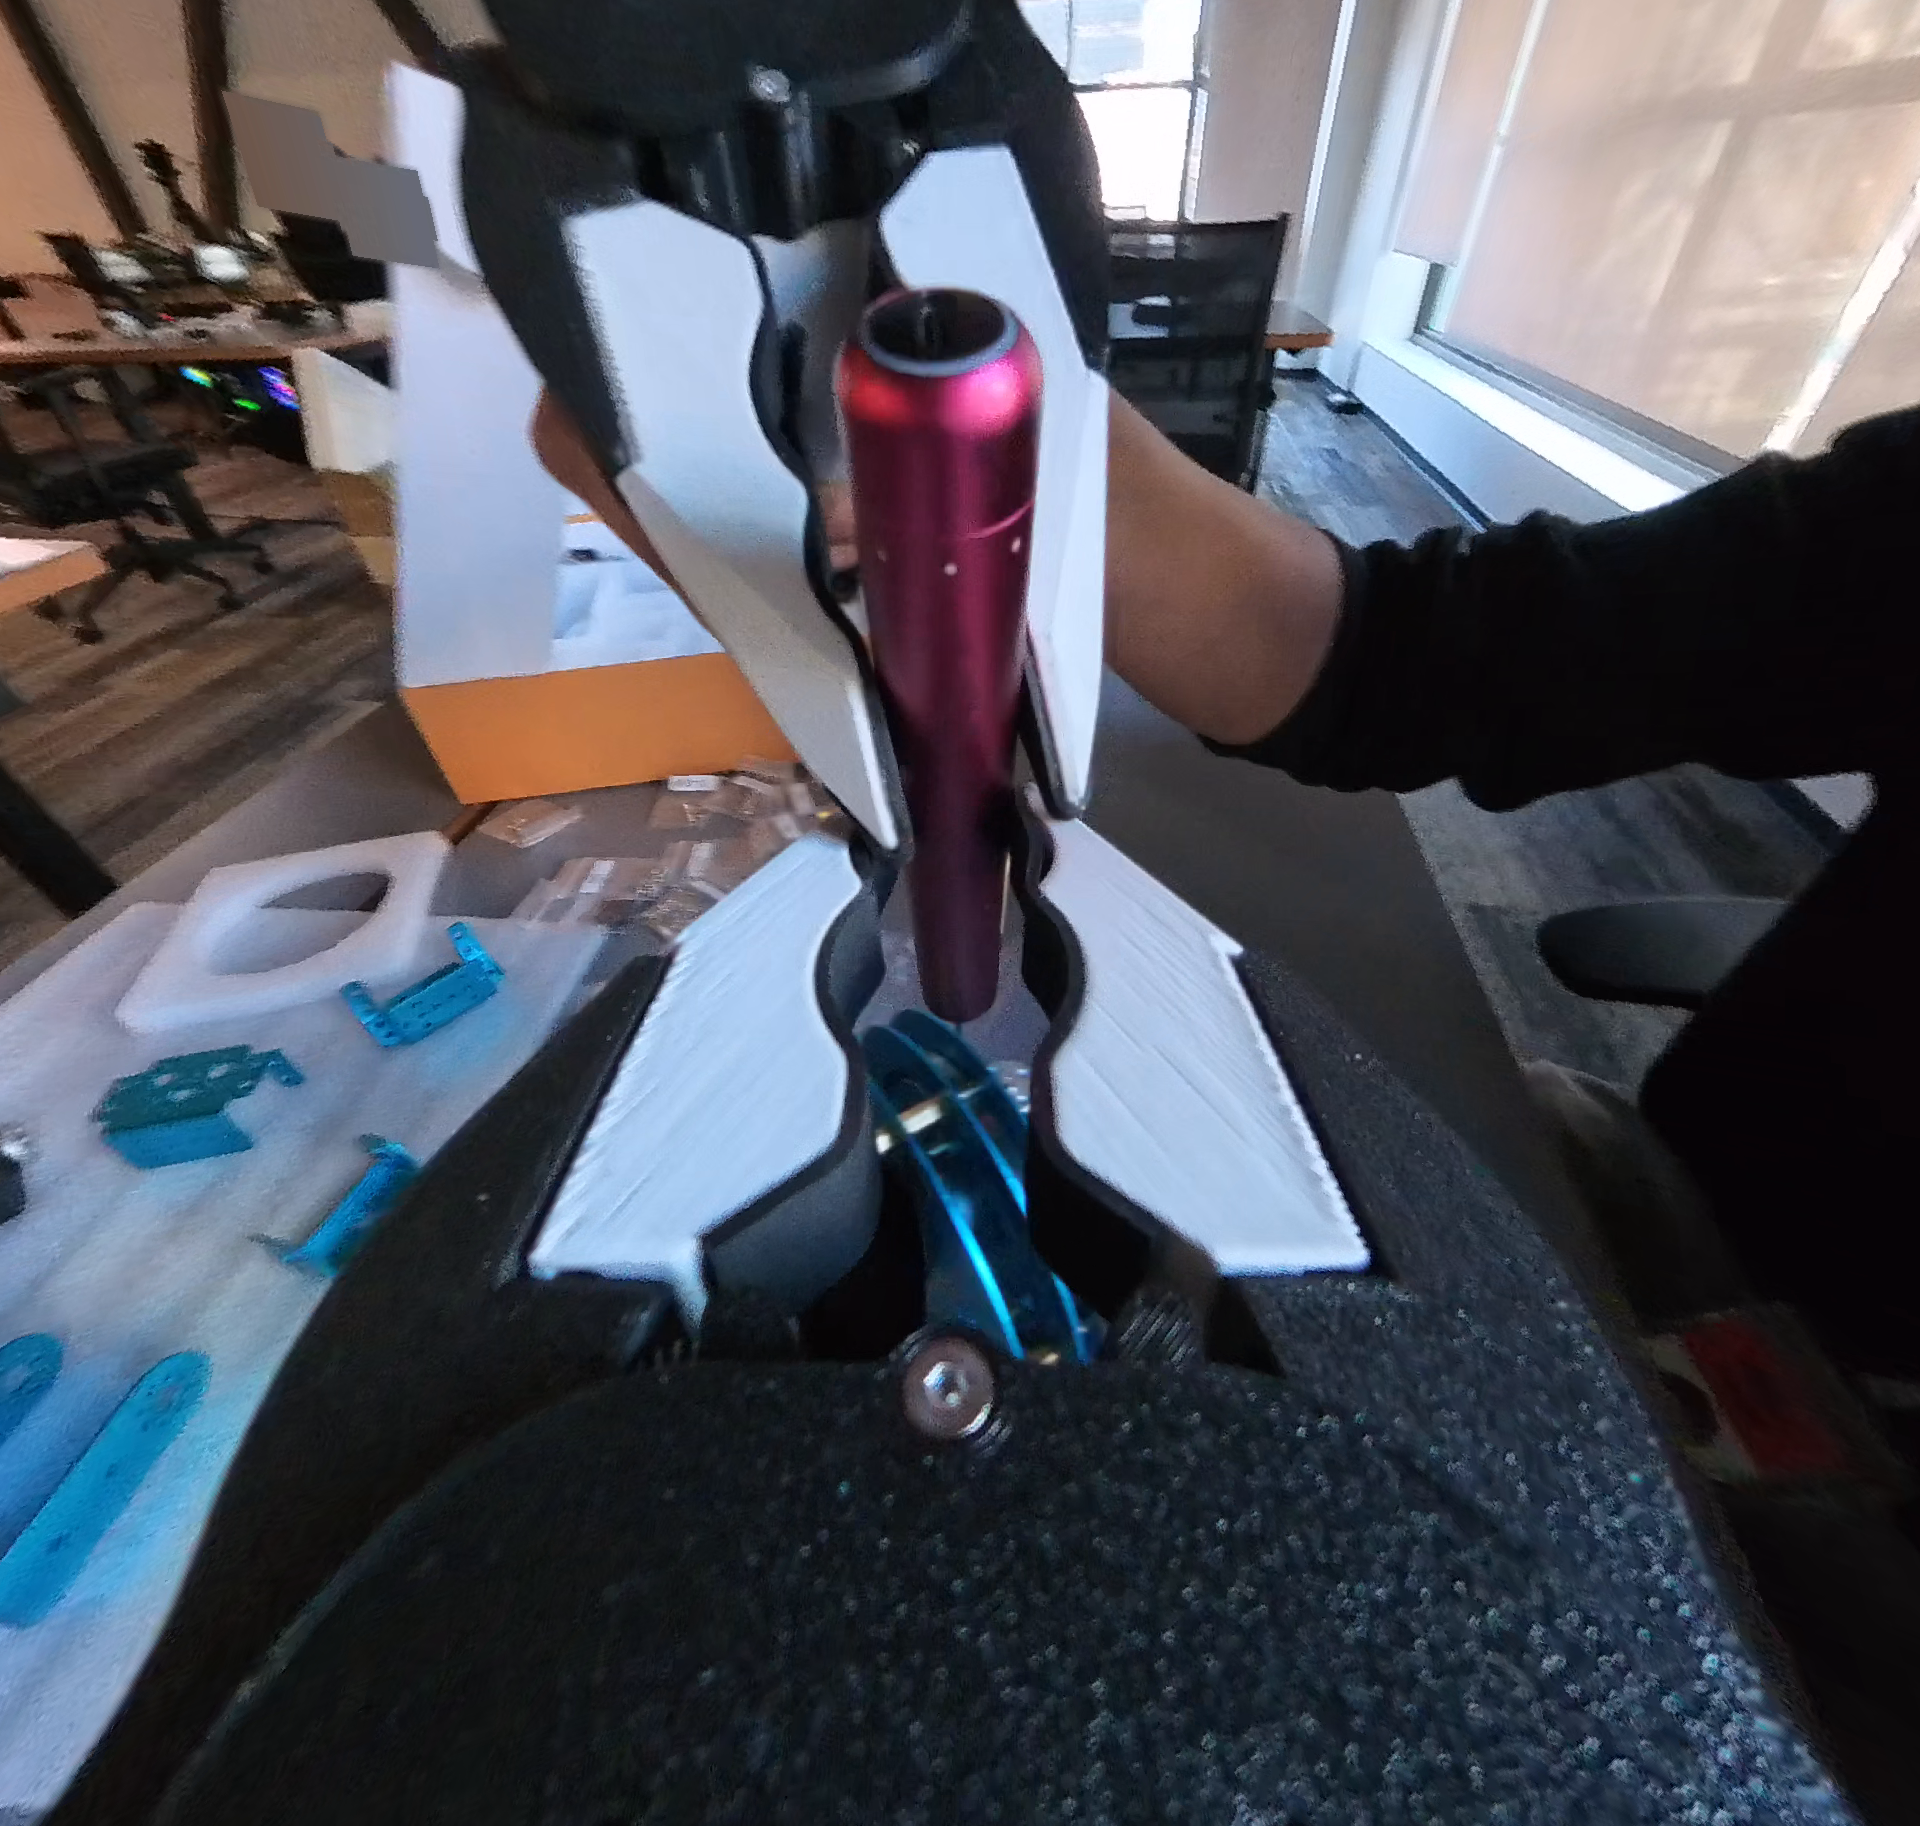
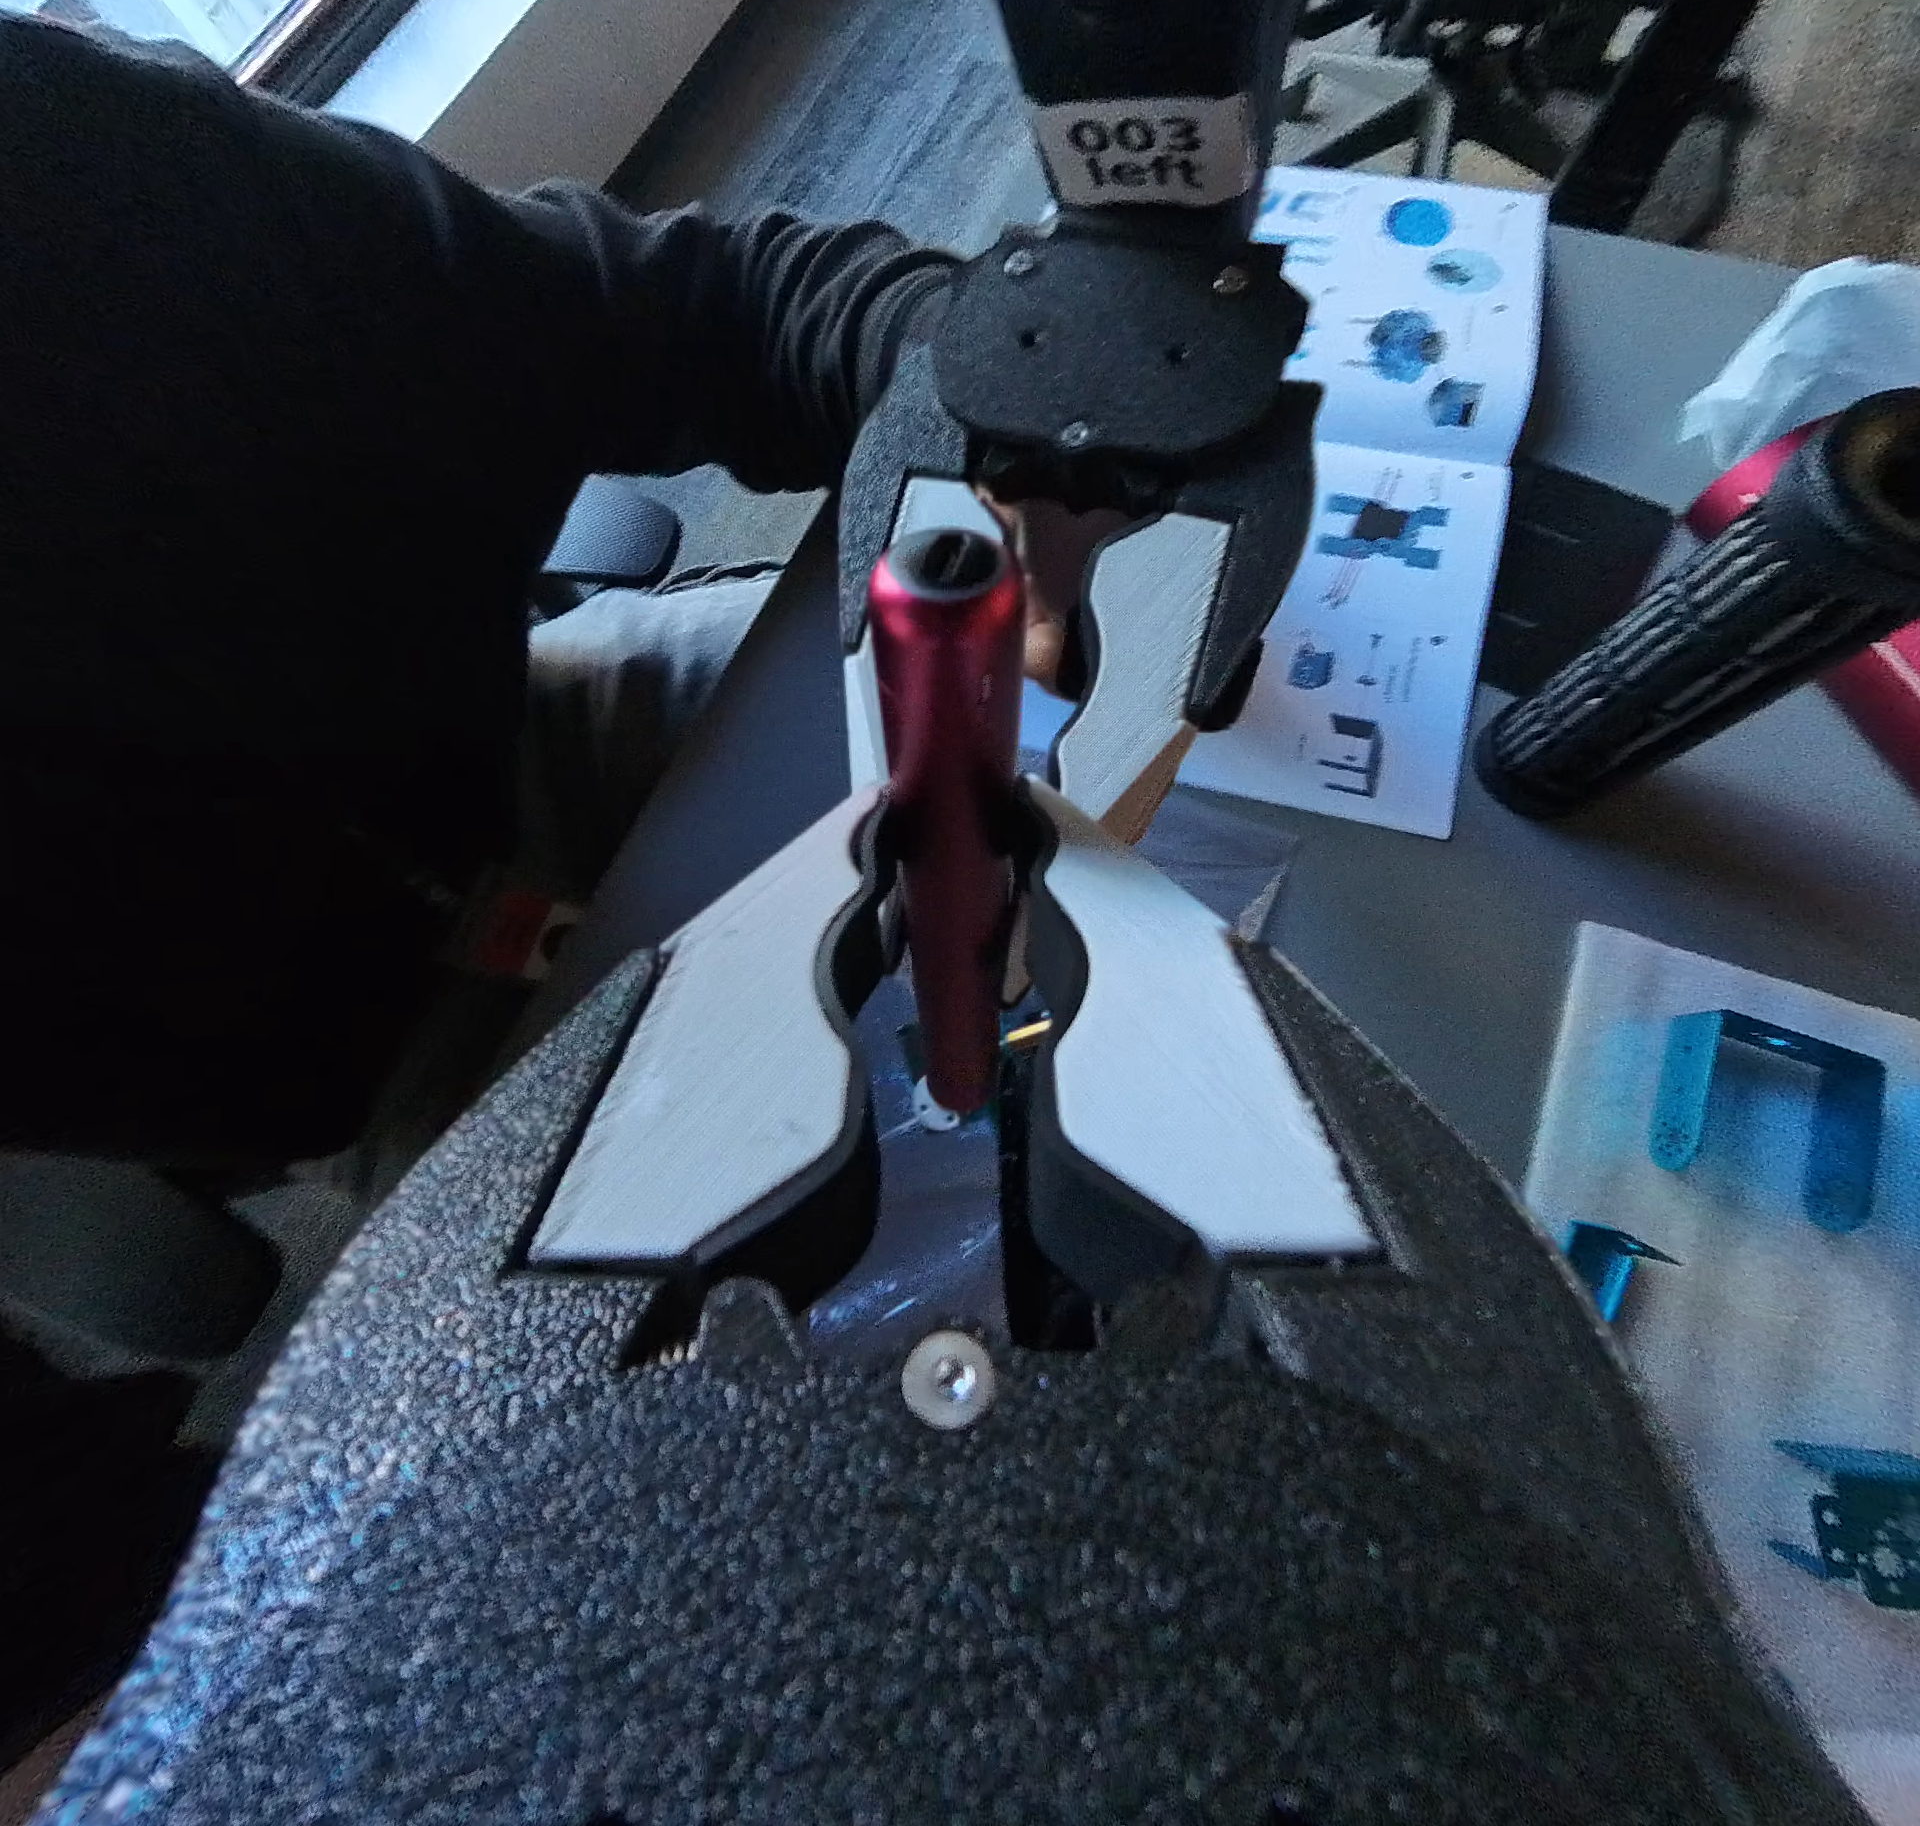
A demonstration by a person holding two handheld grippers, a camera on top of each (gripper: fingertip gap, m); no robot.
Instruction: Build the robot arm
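My right gripper (image 2: 951, 831) is shut on a red metal screwdriver handle (image 2: 945, 820), which points down between its white pads. In the left wrist view the same gripper (image 1: 961, 820) comes down from above with the screwdriver (image 1: 945, 633). The tool's tip rests on a blue metal disc part (image 1: 956, 1153). My left gripper (image 1: 956, 862) is closed around that blue part, with the pads against its sides. In the right wrist view the left gripper (image 2: 977, 737) sits behind the screwdriver, and only a sliver of the blue part (image 2: 1023, 1038) shows.
A white foam sheet (image 1: 125, 1257) at the left carries several blue brackets (image 1: 421, 992) and a foam ring (image 1: 301, 935). An orange and white box (image 1: 582, 727) stands behind. An open booklet (image 2: 1392, 488), a black-gripped red tool (image 2: 1704, 633) and a blue U bracket (image 2: 1766, 1122) lie to the right. A black sleeve (image 1: 1558, 654) reaches in.
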